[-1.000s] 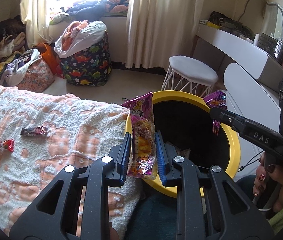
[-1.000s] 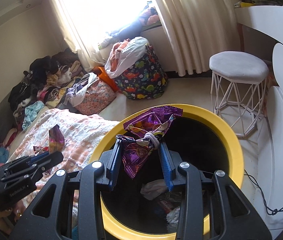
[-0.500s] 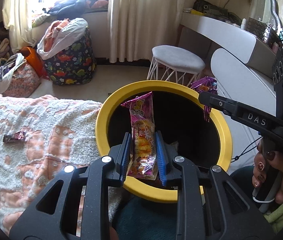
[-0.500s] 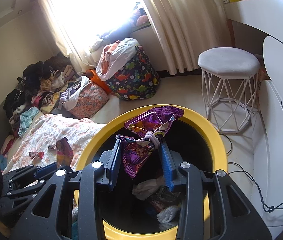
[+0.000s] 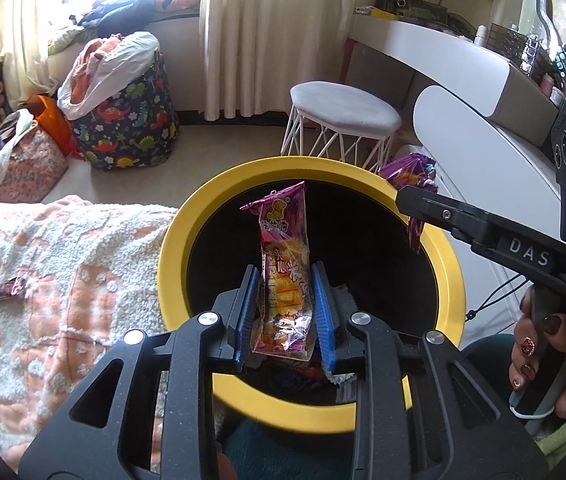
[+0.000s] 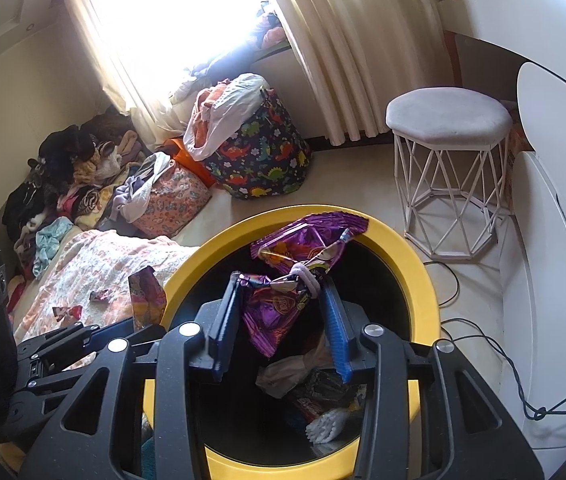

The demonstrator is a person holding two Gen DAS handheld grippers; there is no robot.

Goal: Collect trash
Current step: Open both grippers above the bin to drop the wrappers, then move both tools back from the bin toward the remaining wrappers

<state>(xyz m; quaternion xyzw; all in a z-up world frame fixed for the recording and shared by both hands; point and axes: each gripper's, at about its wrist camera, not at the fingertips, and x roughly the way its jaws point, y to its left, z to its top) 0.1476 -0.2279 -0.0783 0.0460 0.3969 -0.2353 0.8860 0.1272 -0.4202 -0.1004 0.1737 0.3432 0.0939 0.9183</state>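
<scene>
My left gripper (image 5: 285,304) is shut on a pink snack packet (image 5: 285,276) and holds it upright over the open mouth of the yellow-rimmed black bin (image 5: 171,264). My right gripper (image 6: 283,316) has opened wider, and the crumpled purple wrapper (image 6: 279,304) tied with a hair band still hangs between its fingers over the bin (image 6: 415,264). Several pieces of trash (image 6: 303,376) lie at the bin's bottom. Two small candy wrappers (image 5: 5,289) lie on the bed.
A peach and white fluffy blanket (image 5: 63,264) covers the bed left of the bin. A white wire stool (image 5: 343,120), a white desk (image 5: 483,76), a dinosaur-print bag (image 5: 127,120) and clothes piles stand beyond. A cable (image 6: 495,344) runs on the floor.
Both grippers moved forward over the bin's mouth. The right gripper's jaws spread apart, loosening the purple wrapper. The left gripper stays shut on its packet.
</scene>
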